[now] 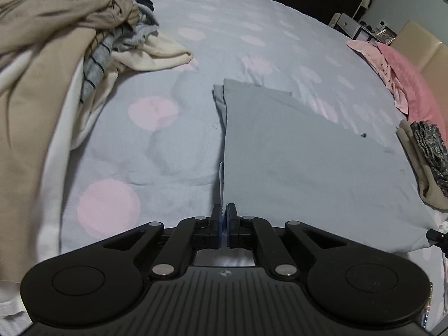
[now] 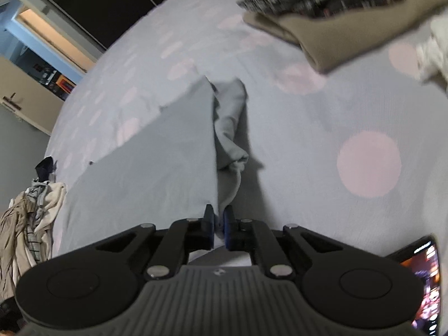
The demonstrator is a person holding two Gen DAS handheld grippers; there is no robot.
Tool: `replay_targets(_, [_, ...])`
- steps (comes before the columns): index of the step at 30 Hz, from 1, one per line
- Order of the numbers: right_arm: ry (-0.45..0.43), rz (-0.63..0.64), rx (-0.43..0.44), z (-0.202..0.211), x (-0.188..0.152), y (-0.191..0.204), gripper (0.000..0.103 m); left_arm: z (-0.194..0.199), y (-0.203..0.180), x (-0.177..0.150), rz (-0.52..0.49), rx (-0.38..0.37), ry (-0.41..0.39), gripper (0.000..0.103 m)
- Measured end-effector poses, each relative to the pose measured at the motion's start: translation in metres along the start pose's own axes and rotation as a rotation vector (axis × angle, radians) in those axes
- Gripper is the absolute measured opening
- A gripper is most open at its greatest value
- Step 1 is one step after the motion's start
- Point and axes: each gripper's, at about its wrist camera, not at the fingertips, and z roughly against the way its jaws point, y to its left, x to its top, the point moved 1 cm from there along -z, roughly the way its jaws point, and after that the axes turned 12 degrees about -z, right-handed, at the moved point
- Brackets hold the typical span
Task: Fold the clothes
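Step in hand, as judged: start of a fold, both near corners of the plain blue-grey cloth garment (image 1: 294, 162) pinched.

Left gripper (image 1: 224, 214): jaws shut on the garment's near left edge, cloth caught between the blue pads.
Right gripper (image 2: 219, 215): jaws closed on the garment's near right edge, a bunched thickness of cloth between the pads.

Garment location: spread on the pale blue bed sheet with pink dots (image 1: 156, 151), near edge of the bed, middle. Already doubled, a light-grey underlayer showing along both side edges; right side rumpled into a loose roll (image 2: 231, 128). Top face smooth and flat, far edge running diagonally.

Next move, judged: lift both corners together, carry toward the far edge of the bed, lay down with edges matched; even tension needed to keep the roll from dragging.

Unfolded heap of beige, striped and cream clothes (image 1: 64, 56) at the far left corner. Folded tan piece with mottled dark piece on top (image 2: 330, 14) at the right edge.
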Motion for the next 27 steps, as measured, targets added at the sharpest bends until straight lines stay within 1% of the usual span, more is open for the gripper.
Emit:
replay_targets(3, [0.028, 0.023, -0.029, 0.013, -0.002, 0.006, 0.007, 0.013, 0.001, -0.003, 0.003, -0.008, 0.041, 0.001])
replay_targets(5, [0.051, 0.04, -0.051, 0.02, -0.007, 0.008, 0.007, 0.021, 0.001, -0.011, -0.016, -0.006, 0.062, 0.001])
replay_targets(9, [0.094, 0.068, -0.079, 0.032, -0.029, -0.001, 0.007, 0.038, 0.0, -0.032, -0.066, -0.001, 0.086, 0.001])
replay_targets(12, [0.119, 0.098, -0.092, 0.04, -0.046, -0.009, 0.007, 0.045, 0.001, -0.05, -0.068, 0.0, 0.093, 0.001])
replay_targets(15, [0.133, 0.141, -0.105, 0.04, -0.06, -0.015, 0.007, 0.036, -0.004, -0.059, -0.116, 0.031, 0.113, 0.001])
replay_targets(18, [0.151, 0.174, -0.128, 0.029, -0.068, -0.02, 0.007, 0.021, -0.011, -0.067, -0.177, 0.073, 0.148, 0.001])
replay_targets(20, [0.167, 0.192, -0.149, 0.018, -0.073, -0.025, 0.007, 0.008, -0.013, -0.072, -0.192, 0.09, 0.177, 0.001])
replay_targets(24, [0.181, 0.226, -0.18, 0.002, -0.08, -0.031, 0.007, -0.009, -0.015, -0.079, -0.225, 0.116, 0.209, 0.002])
replay_targets(26, [0.184, 0.228, -0.182, -0.002, -0.081, -0.034, 0.008, -0.009, -0.017, -0.081, -0.242, 0.121, 0.208, 0.004])
replay_targets(27, [0.185, 0.227, -0.178, -0.001, -0.081, -0.035, 0.013, -0.007, -0.017, -0.082, -0.247, 0.123, 0.207, 0.004])
